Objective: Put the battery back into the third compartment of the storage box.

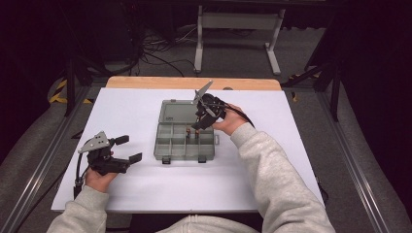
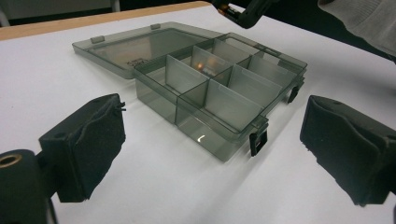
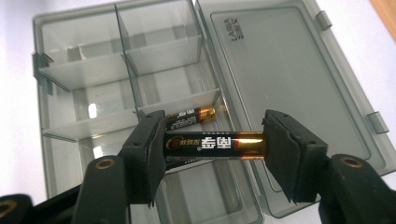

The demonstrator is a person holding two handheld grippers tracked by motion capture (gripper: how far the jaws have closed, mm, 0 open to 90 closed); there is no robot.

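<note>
A white desk (image 1: 145, 189) carries a smoky, see-through organizer box (image 1: 184, 143), its lid (image 1: 176, 112) lying flat open on the far side. Dividers split the box into small compartments. The left claw (image 1: 127, 149) rests on the desk near the box, to its left, jaws spread wide with nothing between them. The right claw (image 3: 215, 145) hovers over the box's right part, near the lid hinge, clamped on a black-and-gold battery (image 3: 212, 144), which spans the gap between the pads, held end to end. Just beneath it, a second battery (image 3: 192, 115) lies inside a compartment beside the hinge.
</note>
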